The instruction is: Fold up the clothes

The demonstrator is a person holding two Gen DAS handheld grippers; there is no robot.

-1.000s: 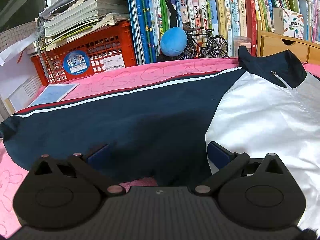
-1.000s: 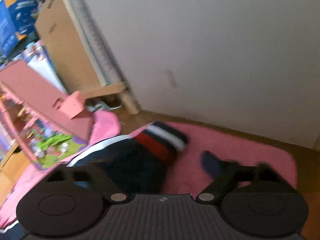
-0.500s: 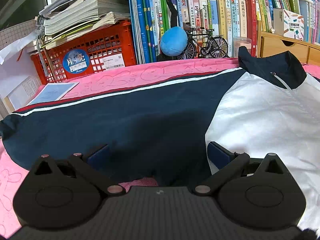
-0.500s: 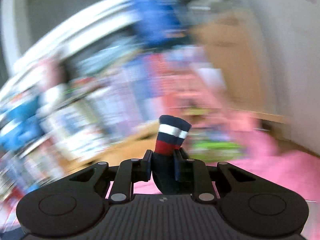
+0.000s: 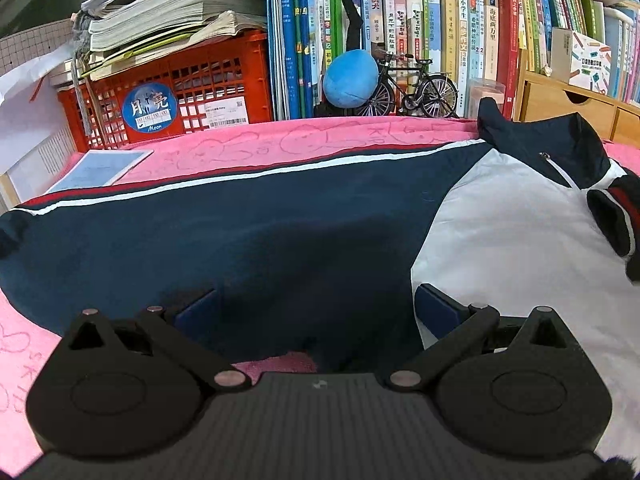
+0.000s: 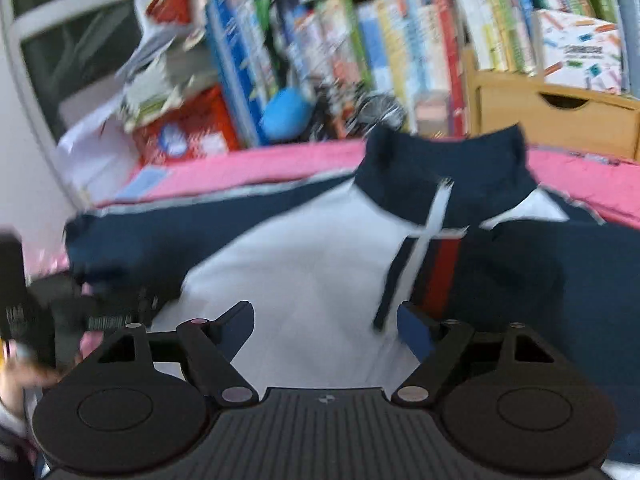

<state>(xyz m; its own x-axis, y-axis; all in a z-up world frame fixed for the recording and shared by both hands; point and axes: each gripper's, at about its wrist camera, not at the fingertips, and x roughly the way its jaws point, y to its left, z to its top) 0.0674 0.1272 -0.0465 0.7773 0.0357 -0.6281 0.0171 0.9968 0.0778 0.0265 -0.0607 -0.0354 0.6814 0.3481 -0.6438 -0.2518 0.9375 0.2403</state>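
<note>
Bookshelf [image 5: 440,20] packed with upright books, red plastic crate [image 5: 180,92] under stacked papers at left, wooden drawer unit [image 5: 568,108] at right, blue ball [image 5: 350,78] beside model bicycle [image 5: 416,88], pink cloth surface [image 5: 280,144], dark window [image 6: 72,52] upper left.

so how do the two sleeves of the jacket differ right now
The left sleeve lies stretched straight out over the pink blanket, its cuff at the far end. The right sleeve is folded in across the white chest, its striped cuff just below the collar. Both are navy with red and white stripes.
</note>
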